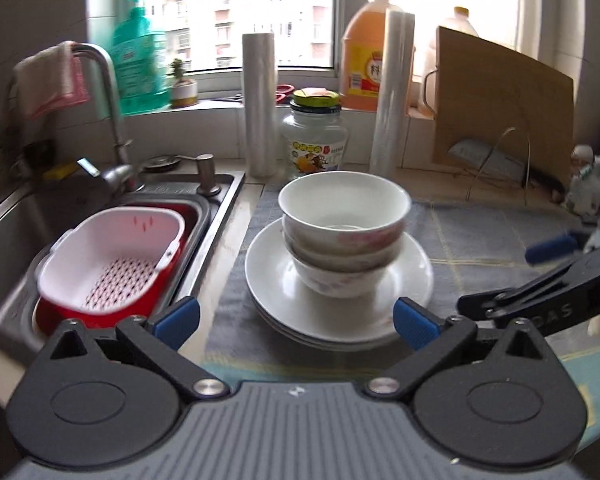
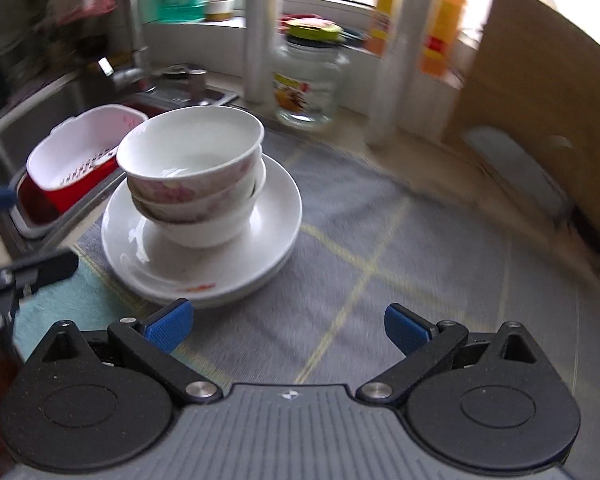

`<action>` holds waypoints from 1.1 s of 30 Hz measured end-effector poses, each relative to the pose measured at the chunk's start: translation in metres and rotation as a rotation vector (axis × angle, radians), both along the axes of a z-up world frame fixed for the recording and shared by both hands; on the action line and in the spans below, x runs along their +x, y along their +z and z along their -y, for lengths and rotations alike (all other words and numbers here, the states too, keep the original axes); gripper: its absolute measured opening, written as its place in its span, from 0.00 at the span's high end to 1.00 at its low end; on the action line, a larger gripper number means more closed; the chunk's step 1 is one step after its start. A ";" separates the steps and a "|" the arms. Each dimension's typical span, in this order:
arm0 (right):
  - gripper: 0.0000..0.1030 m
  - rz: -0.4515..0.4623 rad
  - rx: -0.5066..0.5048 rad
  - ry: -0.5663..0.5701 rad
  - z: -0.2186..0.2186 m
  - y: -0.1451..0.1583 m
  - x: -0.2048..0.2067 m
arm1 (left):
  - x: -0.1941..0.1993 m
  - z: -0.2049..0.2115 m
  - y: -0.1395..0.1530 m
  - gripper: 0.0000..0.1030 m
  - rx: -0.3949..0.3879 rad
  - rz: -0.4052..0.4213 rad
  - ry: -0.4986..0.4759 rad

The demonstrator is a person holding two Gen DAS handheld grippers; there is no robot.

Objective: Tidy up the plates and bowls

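A stack of white bowls (image 1: 342, 232) with pink flower prints stands on a stack of white plates (image 1: 404, 300) on a grey mat (image 1: 480, 256). The bowls (image 2: 192, 176) and plates (image 2: 268, 236) also show in the right wrist view, to the left. My left gripper (image 1: 296, 320) is open and empty, just in front of the plates. My right gripper (image 2: 286, 326) is open and empty over the mat (image 2: 400, 260), to the right of the plates. Its arm (image 1: 560, 280) shows at the right edge of the left wrist view.
A sink (image 1: 216, 216) at the left holds a white colander (image 1: 112, 256) in a red basin (image 1: 80, 314). Behind the dishes stand a glass jar (image 1: 314, 140), two film rolls (image 1: 259, 104), an oil bottle (image 1: 360, 52) and a cutting board (image 1: 500, 108).
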State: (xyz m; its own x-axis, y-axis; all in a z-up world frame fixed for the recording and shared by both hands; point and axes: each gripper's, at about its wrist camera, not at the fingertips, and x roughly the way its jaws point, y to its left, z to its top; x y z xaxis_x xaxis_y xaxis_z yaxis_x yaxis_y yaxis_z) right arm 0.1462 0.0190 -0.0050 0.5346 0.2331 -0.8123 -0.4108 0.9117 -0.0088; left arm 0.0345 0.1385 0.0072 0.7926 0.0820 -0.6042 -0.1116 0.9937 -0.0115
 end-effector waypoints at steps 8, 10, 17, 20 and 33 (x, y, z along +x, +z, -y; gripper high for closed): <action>0.00 0.020 0.060 -0.046 0.022 0.027 -0.050 | -0.047 0.033 0.024 0.01 0.015 0.002 0.122; 0.00 0.019 0.076 -0.049 0.026 0.030 -0.058 | -0.052 0.039 0.028 0.01 0.004 0.003 0.137; 0.00 0.026 0.087 -0.058 0.036 0.037 -0.076 | -0.067 0.050 0.036 0.01 -0.011 0.009 0.160; 0.00 0.038 0.087 -0.063 0.039 0.041 -0.080 | -0.070 0.053 0.039 0.01 -0.010 0.019 0.159; 0.00 0.053 0.085 -0.068 0.040 0.048 -0.083 | -0.073 0.053 0.045 0.01 -0.006 0.026 0.172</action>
